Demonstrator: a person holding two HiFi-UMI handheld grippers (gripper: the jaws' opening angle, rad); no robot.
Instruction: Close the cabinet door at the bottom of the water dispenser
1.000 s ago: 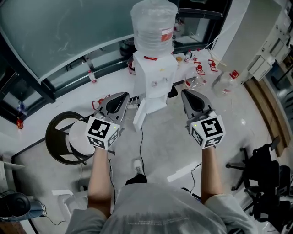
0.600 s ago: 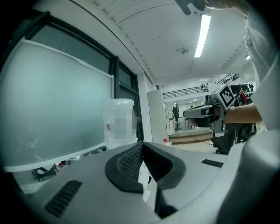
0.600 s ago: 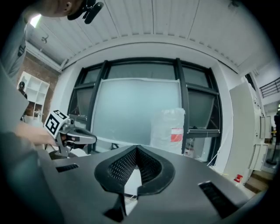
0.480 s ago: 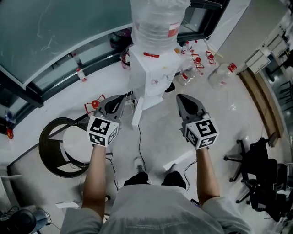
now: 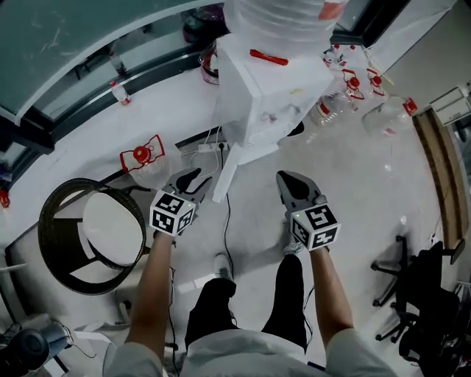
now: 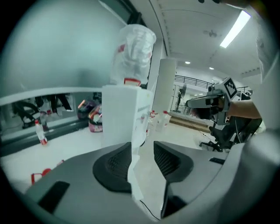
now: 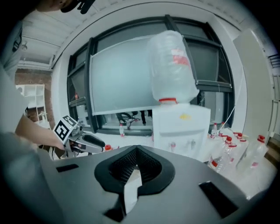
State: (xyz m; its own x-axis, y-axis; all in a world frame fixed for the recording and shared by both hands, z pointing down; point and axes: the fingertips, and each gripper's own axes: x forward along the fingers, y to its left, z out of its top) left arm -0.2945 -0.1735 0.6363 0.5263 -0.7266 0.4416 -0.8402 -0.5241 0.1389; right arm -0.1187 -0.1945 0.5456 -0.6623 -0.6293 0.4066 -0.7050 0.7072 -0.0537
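Water dispenser [image 5: 257, 88]: a white box standing on the pale floor [image 5: 353, 191] in front of a dark-framed window wall [image 5: 66, 44].
Water bottle [image 5: 276, 15]: clear, upside down on top of the water dispenser.
Cabinet door [image 5: 225, 174]: a white panel at the foot of the water dispenser. It is swung open from the front, and its free edge points away from the dispenser toward the person.
Left gripper [image 5: 194, 177]: low in front of the water dispenser, just beside the open door on its left as the head view shows it. The jaws are spread apart. In the left gripper view the door's edge shows in the gap, close to the left pad [image 6: 114, 166]. I cannot tell whether pad and door touch.
Right gripper [image 5: 285, 178]: also in front of the water dispenser, on the other side of the door and apart from it. The jaws are pressed together with nothing between them.
Red-capped bottles [image 5: 346, 81]: clear plastic, clustered on the floor to the right of the water dispenser.
Power strip [image 5: 204, 147]: white, on the floor at the dispenser's left foot.
Black cable [image 5: 227, 221]: runs along the floor from the dispenser's base toward the person's legs.
Black ring [image 5: 55, 243]: a round frame holding a white disc, on the floor well to the left of the water dispenser.
Office chair [image 5: 427, 294]: black, well to the right of the water dispenser and farther from it than both grippers.
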